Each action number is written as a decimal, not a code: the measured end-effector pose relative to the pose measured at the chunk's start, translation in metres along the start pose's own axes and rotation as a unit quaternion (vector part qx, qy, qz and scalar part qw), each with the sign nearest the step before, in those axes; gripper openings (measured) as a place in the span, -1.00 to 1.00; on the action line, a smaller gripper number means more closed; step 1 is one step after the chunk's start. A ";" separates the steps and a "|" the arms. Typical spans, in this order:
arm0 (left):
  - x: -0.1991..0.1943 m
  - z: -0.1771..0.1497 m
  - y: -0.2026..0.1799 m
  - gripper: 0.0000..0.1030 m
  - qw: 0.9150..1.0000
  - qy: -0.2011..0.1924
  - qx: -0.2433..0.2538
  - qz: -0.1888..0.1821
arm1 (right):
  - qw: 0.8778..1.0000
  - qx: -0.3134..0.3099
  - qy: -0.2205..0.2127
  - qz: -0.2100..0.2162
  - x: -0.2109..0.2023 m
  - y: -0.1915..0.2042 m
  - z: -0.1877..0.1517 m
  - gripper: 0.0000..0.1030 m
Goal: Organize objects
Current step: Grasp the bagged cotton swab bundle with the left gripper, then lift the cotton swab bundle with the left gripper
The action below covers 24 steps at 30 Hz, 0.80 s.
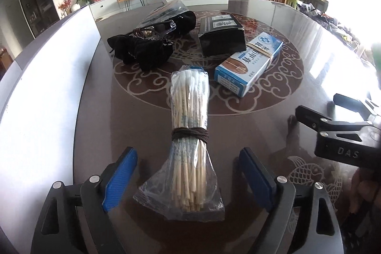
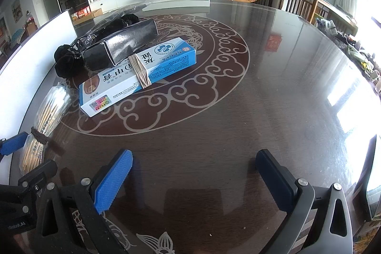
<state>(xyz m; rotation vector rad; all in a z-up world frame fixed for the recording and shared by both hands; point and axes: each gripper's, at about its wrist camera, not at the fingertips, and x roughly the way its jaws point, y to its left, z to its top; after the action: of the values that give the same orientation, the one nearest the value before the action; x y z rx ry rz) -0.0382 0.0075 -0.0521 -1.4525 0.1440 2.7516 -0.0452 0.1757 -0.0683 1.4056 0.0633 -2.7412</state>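
Plainly the weak point here is the crinkled clear plastic bag of pale wooden cotton swabs [image 1: 189, 135], bound round its waist with a dark brown cord, which lies flat on the glossy dark brown round table with the pale scroll pattern [image 2: 238, 111]. The left gripper [image 1: 188, 175] has its blue-padded jaws spread wide on either side of the bag's loose lower end, neither pad touching it, so it holds nothing. If the jaws close there, they would likely pinch only slack film, and the bundle could slip out or swing; a hold nearer the cord looks safer. The polished tabletop may also let the bag skid away from a one-sided push. The bag is the one container whose contents show: swabs, cotton tips pointing away from the gripper. Beyond it sit a blue and white cardboard box strapped with tan rubber bands [image 1: 247, 66], a shiny black cardboard carton [image 1: 221, 36] and a soft black velvet pouch [image 1: 142, 49] under a clear wrapper; what is inside those three I cannot tell. The right gripper [image 2: 194, 180] hovers wide open over bare table, empty, well apart from the boxes.
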 end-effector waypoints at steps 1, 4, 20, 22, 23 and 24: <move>0.005 0.005 0.000 0.78 1.000 0.007 0.001 0.005 | 1.000 0.000 0.000 0.000 0.000 0.000 0.000 1.00; 0.018 0.017 0.008 0.96 0.999 0.020 -0.026 -0.009 | 1.000 0.000 0.000 0.000 0.000 0.000 0.000 1.00; 0.031 0.024 0.014 1.00 0.999 0.001 -0.048 -0.009 | 1.000 0.000 0.000 0.000 0.000 0.000 0.000 1.00; 0.031 0.024 0.013 1.00 0.999 0.001 -0.048 -0.009 | 1.000 0.000 0.000 0.000 0.000 0.000 0.000 1.00; 0.031 0.024 0.013 1.00 0.999 0.001 -0.048 -0.009 | 1.000 0.000 0.000 0.000 0.000 0.000 0.000 1.00; 0.031 0.024 0.013 1.00 0.999 0.001 -0.048 -0.009 | 1.000 0.000 0.000 0.000 0.000 0.000 0.000 1.00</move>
<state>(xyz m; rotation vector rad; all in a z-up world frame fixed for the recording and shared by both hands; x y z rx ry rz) -0.0759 -0.0040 -0.0630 -1.4695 -0.0019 2.7790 -0.0453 0.1758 -0.0685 1.4053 0.0634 -2.7414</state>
